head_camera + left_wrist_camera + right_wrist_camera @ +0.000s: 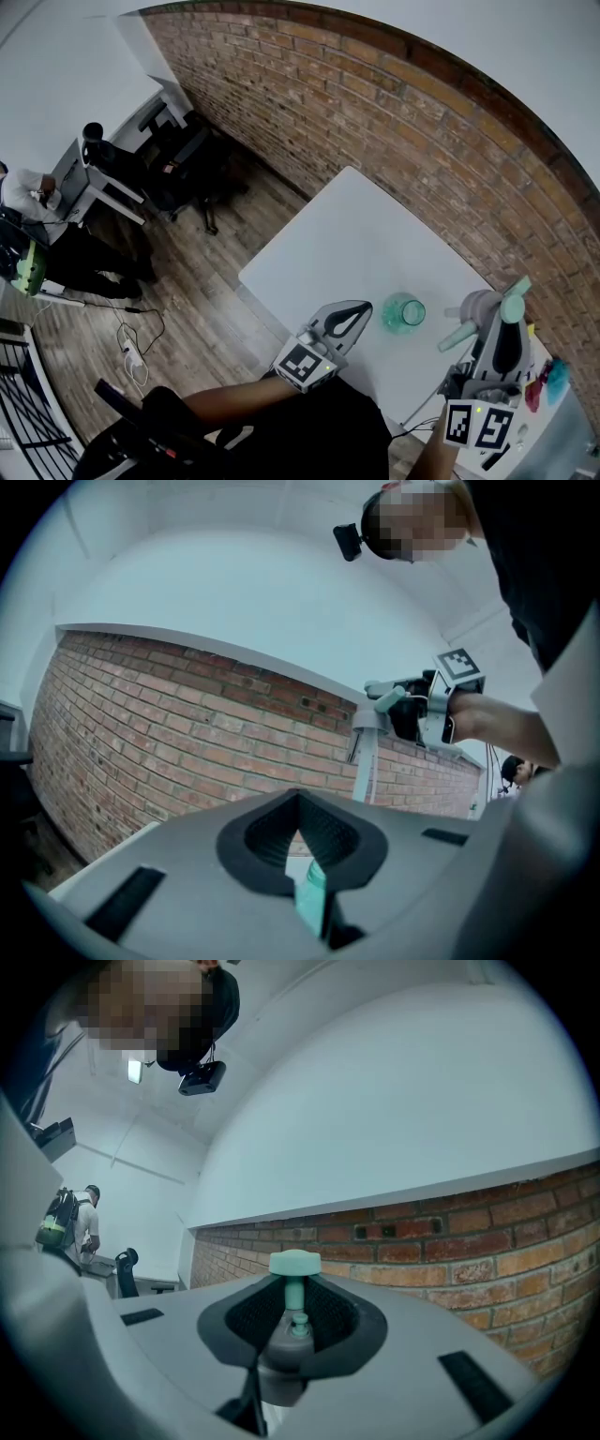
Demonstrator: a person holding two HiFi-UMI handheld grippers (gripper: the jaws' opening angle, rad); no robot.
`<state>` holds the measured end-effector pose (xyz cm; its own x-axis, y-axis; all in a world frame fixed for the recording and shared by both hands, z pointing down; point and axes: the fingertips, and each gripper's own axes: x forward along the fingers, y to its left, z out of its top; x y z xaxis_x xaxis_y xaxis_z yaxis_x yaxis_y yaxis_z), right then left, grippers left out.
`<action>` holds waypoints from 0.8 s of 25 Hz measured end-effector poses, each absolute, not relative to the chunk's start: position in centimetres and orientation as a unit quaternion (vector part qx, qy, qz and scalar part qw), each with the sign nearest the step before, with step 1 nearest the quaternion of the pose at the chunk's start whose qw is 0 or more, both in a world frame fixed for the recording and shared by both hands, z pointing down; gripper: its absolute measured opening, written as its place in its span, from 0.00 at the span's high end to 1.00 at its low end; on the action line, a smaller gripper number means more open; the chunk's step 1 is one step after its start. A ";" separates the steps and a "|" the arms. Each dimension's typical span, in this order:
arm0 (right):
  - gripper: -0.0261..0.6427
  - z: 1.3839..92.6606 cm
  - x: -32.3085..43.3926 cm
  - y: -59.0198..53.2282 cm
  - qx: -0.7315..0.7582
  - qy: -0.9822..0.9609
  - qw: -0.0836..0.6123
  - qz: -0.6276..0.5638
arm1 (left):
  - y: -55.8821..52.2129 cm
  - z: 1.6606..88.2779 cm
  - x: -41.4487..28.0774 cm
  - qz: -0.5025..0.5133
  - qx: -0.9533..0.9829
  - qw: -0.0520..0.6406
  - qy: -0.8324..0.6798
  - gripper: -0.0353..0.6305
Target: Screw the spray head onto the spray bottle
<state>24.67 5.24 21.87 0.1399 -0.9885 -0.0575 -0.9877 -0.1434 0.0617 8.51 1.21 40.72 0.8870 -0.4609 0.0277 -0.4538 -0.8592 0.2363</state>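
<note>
Running along table (349, 234) — brick wall (375, 103), chairs (192, 159), bottle (404, 312)

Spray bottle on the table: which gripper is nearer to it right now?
Left. The left gripper sits just left of the spray bottle in the head view, tip almost at it. The right gripper, holding the spray head, is further off on the bottle's other side.

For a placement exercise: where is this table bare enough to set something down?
Bare: the white table from the green bottle to its far corner by the brick wall. Crowded: the near right edge, around the bottle.
</note>
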 end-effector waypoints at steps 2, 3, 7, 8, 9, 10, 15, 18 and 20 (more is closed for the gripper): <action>0.86 22.0 24.5 5.2 0.753 -0.657 0.004 -0.040 | 1.1 40.5 8.5 -0.018 0.962 0.127 -0.241 0.95; 0.86 22.1 24.4 5.1 0.752 -0.658 0.004 -0.039 | 1.1 40.5 8.5 -0.018 0.961 0.129 -0.242 0.95; 0.86 22.3 24.0 5.0 0.747 -0.664 -0.001 -0.033 | 1.3 40.2 8.5 -0.019 0.964 0.116 -0.238 0.95; 0.86 22.3 24.0 4.9 0.745 -0.666 -0.003 -0.031 | 1.4 39.9 8.6 -0.021 0.964 0.117 -0.239 0.95; 0.86 22.4 23.9 4.9 0.743 -0.668 -0.004 -0.029 | 1.4 39.7 8.6 -0.023 0.963 0.121 -0.239 0.95; 0.86 22.5 23.8 4.8 0.742 -0.669 -0.004 -0.029 | 1.4 39.7 8.7 -0.022 0.963 0.124 -0.239 0.95; 0.86 22.8 23.7 4.7 0.740 -0.672 -0.001 -0.028 | 1.3 40.6 8.3 -0.011 0.961 0.125 -0.247 0.95; 0.86 23.1 23.6 4.5 0.738 -0.675 0.002 -0.026 | 1.1 40.4 8.2 -0.013 0.960 0.124 -0.251 0.95; 0.86 23.3 23.6 4.4 0.737 -0.675 0.003 -0.024 | 1.2 40.4 8.2 -0.015 0.961 0.119 -0.251 0.95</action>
